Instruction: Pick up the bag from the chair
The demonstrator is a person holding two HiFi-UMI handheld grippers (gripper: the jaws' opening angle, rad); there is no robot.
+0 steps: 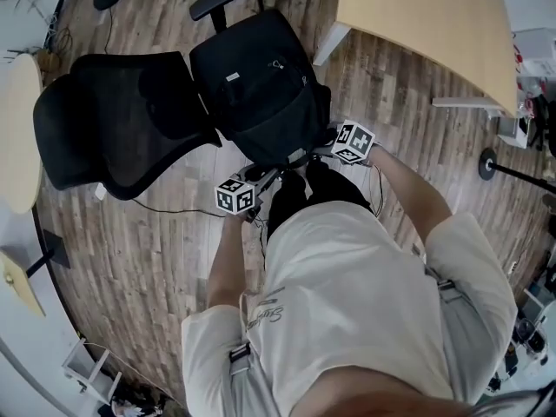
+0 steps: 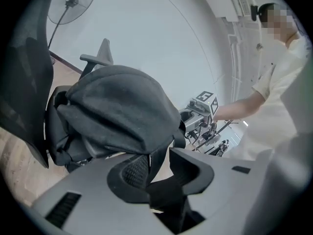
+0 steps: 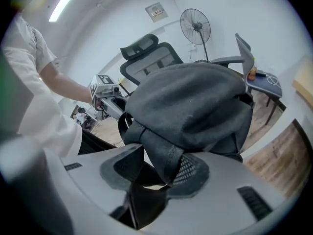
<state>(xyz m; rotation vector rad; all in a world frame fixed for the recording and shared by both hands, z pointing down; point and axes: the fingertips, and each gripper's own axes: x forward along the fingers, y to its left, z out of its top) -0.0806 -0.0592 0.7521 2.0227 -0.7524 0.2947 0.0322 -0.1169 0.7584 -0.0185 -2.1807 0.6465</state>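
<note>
Black fabric bag (image 1: 261, 89), soft and domed, is seen over the seat of the chair (image 1: 113, 120), beside its mesh backrest. Left gripper (image 2: 159, 168) is clamped on a narrow webbing strap (image 2: 157, 158) of the bag. Right gripper (image 3: 161, 173) is clamped on a broad padded strap (image 3: 164, 153).

My head camera looks steeply down from above my own shoulders, from well off, onto the bag (image 1: 261, 85), the chair (image 1: 113, 129), my left gripper (image 1: 249, 188) and my right gripper (image 1: 340, 148). The camera on each gripper rides just behind its jaws and looks along them, very near the bag, which fills the middle of both views. The two face one another across the bag, so each also catches the other gripper beyond it.
</note>
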